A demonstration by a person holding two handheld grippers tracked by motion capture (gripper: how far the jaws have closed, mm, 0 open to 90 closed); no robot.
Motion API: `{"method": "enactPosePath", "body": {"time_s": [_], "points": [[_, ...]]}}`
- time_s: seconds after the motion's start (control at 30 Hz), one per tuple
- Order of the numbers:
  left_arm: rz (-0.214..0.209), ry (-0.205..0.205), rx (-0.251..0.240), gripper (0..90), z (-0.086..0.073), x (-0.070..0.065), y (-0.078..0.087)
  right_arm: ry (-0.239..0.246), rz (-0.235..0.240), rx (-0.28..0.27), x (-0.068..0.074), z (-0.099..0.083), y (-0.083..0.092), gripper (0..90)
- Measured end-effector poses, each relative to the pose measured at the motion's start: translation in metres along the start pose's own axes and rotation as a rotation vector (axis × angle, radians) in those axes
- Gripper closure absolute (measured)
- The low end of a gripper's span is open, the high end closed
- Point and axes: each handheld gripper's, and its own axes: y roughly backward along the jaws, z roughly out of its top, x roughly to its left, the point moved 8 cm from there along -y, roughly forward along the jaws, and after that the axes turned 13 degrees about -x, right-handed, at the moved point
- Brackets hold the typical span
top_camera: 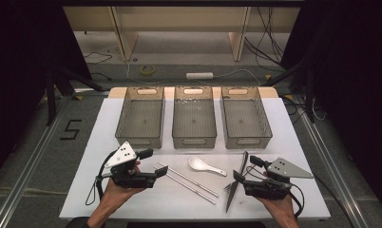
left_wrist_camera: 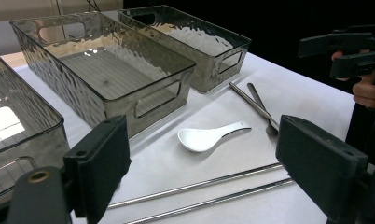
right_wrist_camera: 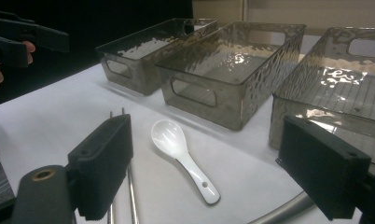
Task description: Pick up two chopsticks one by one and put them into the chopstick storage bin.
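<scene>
Two hands are seen at the bottom of the high view, each holding a matte black gripper topped by a grey three-cornered plate. On the left gripper [top_camera: 154, 161] the blocky, flat-faced jaws are spread wide with nothing pinched between them, and they are aimed toward a pair of slim, polished metal chopsticks [top_camera: 187, 182] lying side by side, diagonally, just beside the jaw tips. On the right gripper [top_camera: 246, 169] the jaws are likewise spread and bare; they are held over a dark table knife [top_camera: 236, 185] and a metal fork [left_wrist_camera: 261, 107], whose long thin shapes lie close together on the right of the sheet. Between the two grippers a glossy white ceramic soup spoon [top_camera: 202, 165] is laid bowl-up, its short handle pierced by a small hole at the end. All the cutlery is spread on a smooth white sheet [top_camera: 146, 199] covering the table. Behind it, three smoky translucent plastic bins [top_camera: 194, 123] with rippled walls and cut-out handles are set in a row, close beside one another.
</scene>
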Motion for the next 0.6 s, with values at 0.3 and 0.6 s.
{"method": "enactPosePath", "body": {"time_s": [0.3,0.6], "points": [[-0.011,-0.014,0.055,17.2,-0.003,0.0,-0.005,0.0,0.001,0.009,0.001,-0.001,0.0,19.0],[-0.039,-0.141,0.172,18.0,0.0,-0.008,-0.019,-0.005,0.0,0.017,0.0,-0.002,-0.002,19.4]]}}
